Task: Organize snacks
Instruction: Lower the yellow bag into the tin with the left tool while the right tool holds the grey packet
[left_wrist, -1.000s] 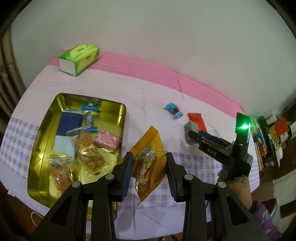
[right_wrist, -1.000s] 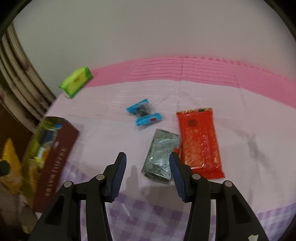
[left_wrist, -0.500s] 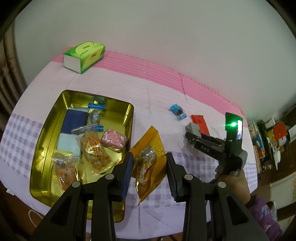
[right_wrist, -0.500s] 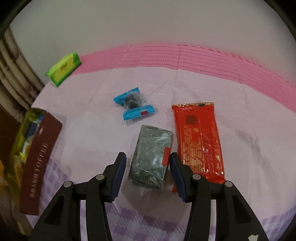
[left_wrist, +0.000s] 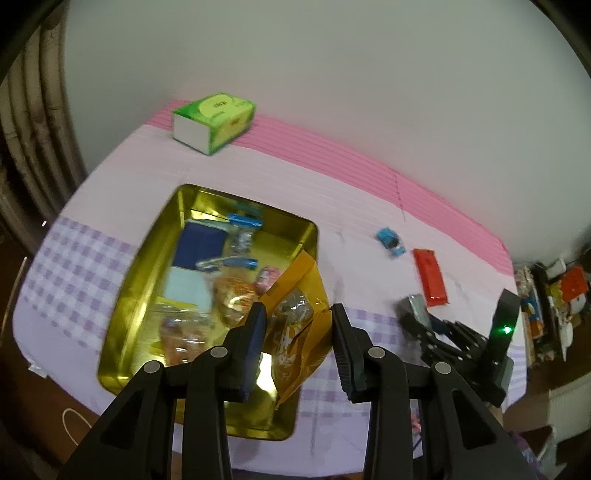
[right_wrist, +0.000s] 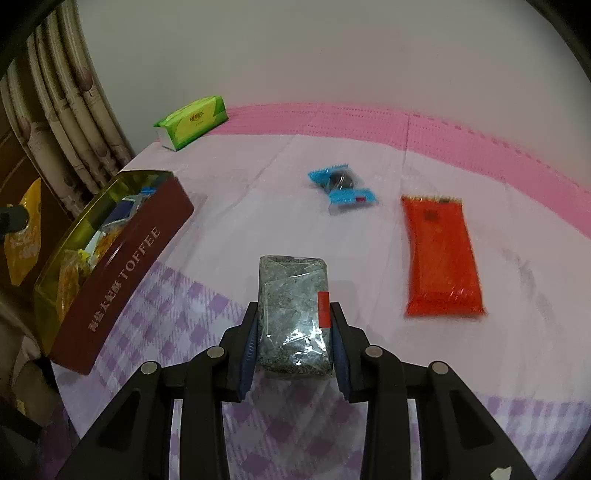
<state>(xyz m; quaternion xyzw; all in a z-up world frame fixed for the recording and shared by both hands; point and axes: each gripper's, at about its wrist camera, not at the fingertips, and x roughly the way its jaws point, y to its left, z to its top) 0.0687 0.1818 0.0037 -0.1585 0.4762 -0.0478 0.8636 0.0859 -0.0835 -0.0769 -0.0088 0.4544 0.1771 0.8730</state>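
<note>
Right tool (right_wrist: 293, 338) just closed on grey pack (right_wrist: 293, 314); left tool (left_wrist: 297, 350) seemingly holds yellow bag (left_wrist: 295, 332). Next: both into tin (left_wrist: 114, 314).

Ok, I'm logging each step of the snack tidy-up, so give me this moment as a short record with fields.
left gripper: shut on yellow packet, over the tin's near right corner
right gripper: jaws have just been closing, pads now on grey packet
tin: gold inside, several snacks in it
loose on cloth: red packet, blue candy
far corner: green tissue pack
</note>
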